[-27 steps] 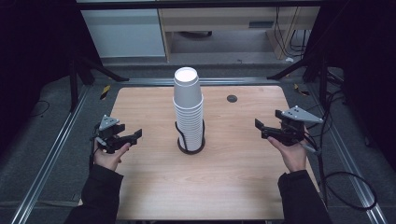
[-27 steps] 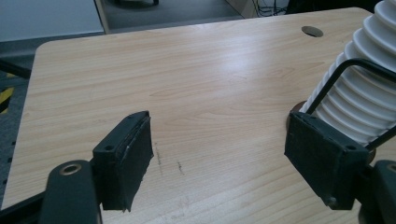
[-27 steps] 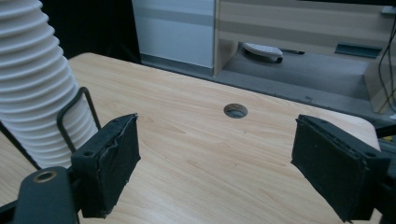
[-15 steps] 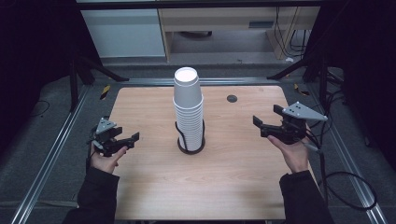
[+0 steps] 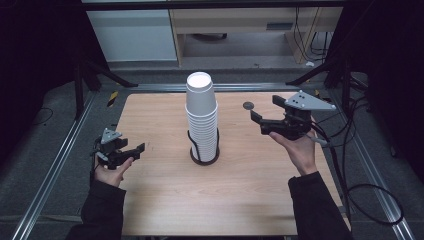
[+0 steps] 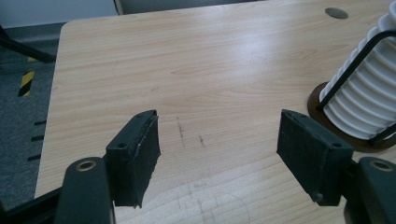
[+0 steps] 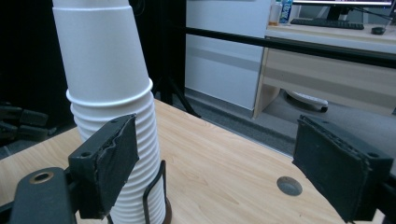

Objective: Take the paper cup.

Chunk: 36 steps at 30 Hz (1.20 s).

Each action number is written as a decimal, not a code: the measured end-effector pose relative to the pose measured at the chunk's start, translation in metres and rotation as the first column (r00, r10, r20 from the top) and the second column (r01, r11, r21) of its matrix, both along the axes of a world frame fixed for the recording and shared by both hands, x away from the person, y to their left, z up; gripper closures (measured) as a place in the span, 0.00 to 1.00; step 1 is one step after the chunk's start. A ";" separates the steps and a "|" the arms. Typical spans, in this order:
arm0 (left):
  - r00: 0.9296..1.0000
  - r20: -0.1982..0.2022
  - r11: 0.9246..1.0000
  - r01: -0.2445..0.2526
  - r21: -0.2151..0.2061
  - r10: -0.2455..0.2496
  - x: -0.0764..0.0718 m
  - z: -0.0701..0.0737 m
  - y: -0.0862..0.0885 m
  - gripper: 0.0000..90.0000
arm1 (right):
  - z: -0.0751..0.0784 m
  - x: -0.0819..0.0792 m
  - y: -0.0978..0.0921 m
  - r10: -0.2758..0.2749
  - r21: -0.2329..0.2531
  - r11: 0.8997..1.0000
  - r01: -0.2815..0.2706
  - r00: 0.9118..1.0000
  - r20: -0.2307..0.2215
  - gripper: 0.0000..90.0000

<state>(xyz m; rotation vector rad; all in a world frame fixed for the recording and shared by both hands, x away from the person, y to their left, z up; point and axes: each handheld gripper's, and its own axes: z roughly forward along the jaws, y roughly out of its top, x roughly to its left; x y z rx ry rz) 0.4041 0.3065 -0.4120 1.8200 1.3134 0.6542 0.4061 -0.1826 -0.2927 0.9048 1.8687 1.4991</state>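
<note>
White paper cups (image 5: 202, 117) stand in one tall stack at the middle of the bench (image 5: 235, 190), seated in a dark wire holder (image 5: 204, 152) with a round base. The top cup sits bottom-up and rises well above the ribbed rims below it.

My right claw (image 5: 257, 116) is up off the wood, to the right of the stack and near its upper half, jaws pointing toward the cups. They are spread wide with nothing between them. Along that claw's own view, the stack (image 7: 109, 100) looms close at the left, partly behind my left pad (image 7: 109, 163), and the holder's wire (image 7: 156, 196) shows just beside it. I can't tell whether the pad touches the cups. A small dark round hole (image 7: 289, 185) sits in the bench between the jaws, farther back.

My left claw (image 5: 140, 148) is low at the bench's left edge, well apart from the stack. Its jaws are wide too, empty, with bare wood grain and a few faint scuffs between them. In its own view the stack (image 6: 364, 93) and the holder's brown base (image 6: 322, 105) sit off at the right edge, beyond the right pad (image 6: 310, 156).

Both my hands grip from below, sleeves dark.
</note>
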 end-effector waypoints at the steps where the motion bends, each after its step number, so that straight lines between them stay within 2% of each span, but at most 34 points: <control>1: 1.000 -0.005 1.000 0.002 0.001 -0.002 0.000 0.000 0.000 0.33 | 0.003 0.001 0.003 0.008 -0.003 1.000 -0.008 1.000 0.001 0.16; 5: 1.000 -0.011 1.000 -0.004 -0.004 0.004 0.000 -0.002 0.000 0.33 | 0.013 0.006 0.018 0.055 0.006 0.998 -0.055 0.998 -0.004 0.15; 8: 1.000 -0.008 1.000 -0.012 -0.013 0.012 0.000 -0.002 0.002 0.32 | 0.017 0.007 0.025 0.067 0.014 0.998 -0.067 0.998 0.000 0.15; 9: 1.000 -0.003 1.000 -0.018 -0.020 0.018 -0.001 -0.002 0.004 0.32 | 0.023 0.009 0.033 0.094 0.032 0.995 -0.094 0.996 0.001 0.14; 12: 1.000 -0.002 1.000 -0.018 -0.025 0.018 -0.001 -0.002 0.005 0.32 | 0.030 0.013 0.046 0.114 0.039 0.993 -0.114 0.993 0.011 0.13; 17: 1.000 0.008 1.000 0.006 -0.015 -0.006 0.001 -0.003 0.005 0.32 | 0.037 0.018 0.069 0.148 0.038 0.988 -0.149 0.989 0.028 0.12; 25: 1.000 0.001 1.000 0.023 0.003 -0.023 0.001 -0.004 0.002 0.32 | 0.035 0.028 0.099 0.183 0.032 0.982 -0.184 0.983 0.010 0.10; 30: 1.000 -0.005 1.000 0.030 -0.004 -0.030 0.001 -0.003 0.002 0.32 | 0.030 0.034 0.109 0.199 0.040 0.979 -0.198 0.980 -0.007 0.09; 36: 1.000 -0.007 1.000 0.029 -0.004 -0.029 0.001 -0.003 0.002 0.32 | 0.026 0.040 0.122 0.207 0.024 0.978 -0.207 0.978 -0.013 0.08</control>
